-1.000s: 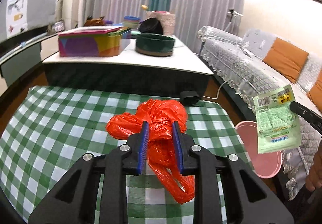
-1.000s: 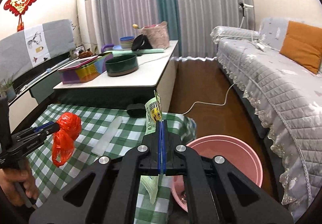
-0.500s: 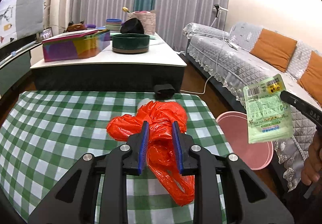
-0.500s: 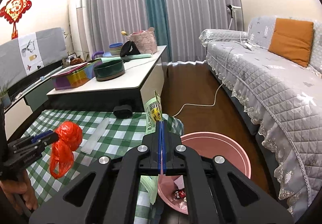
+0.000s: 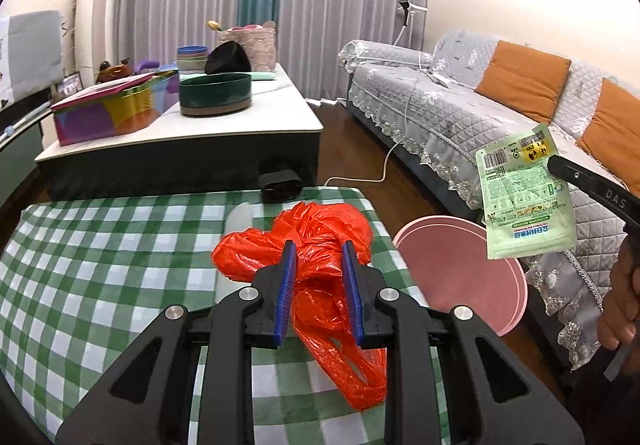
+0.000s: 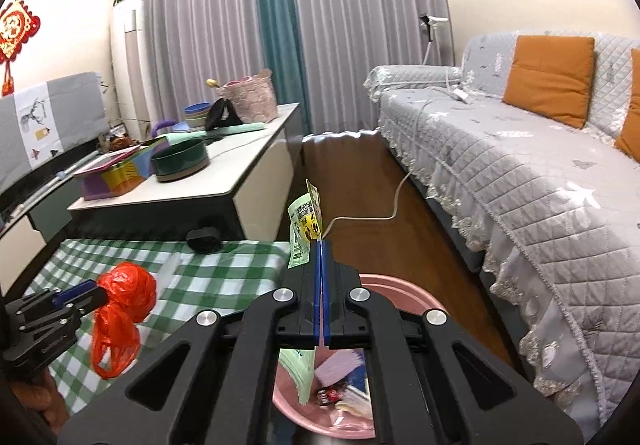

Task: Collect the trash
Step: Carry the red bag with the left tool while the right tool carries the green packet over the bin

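Left tool (image 5: 319,291) clamps the crumpled red plastic bag (image 5: 316,245) above the desk's (image 5: 100,265) right edge; right tool (image 6: 322,287), fully closed, pinches a green sachet (image 5: 524,193) over the pink bin (image 5: 460,273). Risk: light bag drifts wide on release, lands outside the bin.

1 red bag (image 5: 320,245), 1 green packet (image 5: 524,201), 1 pink bin (image 5: 460,265), 2 tongs, 2 orange cushions.

A green-checked table (image 5: 100,245) bears a black case (image 5: 280,183); pink bin (image 5: 460,265) on floor.
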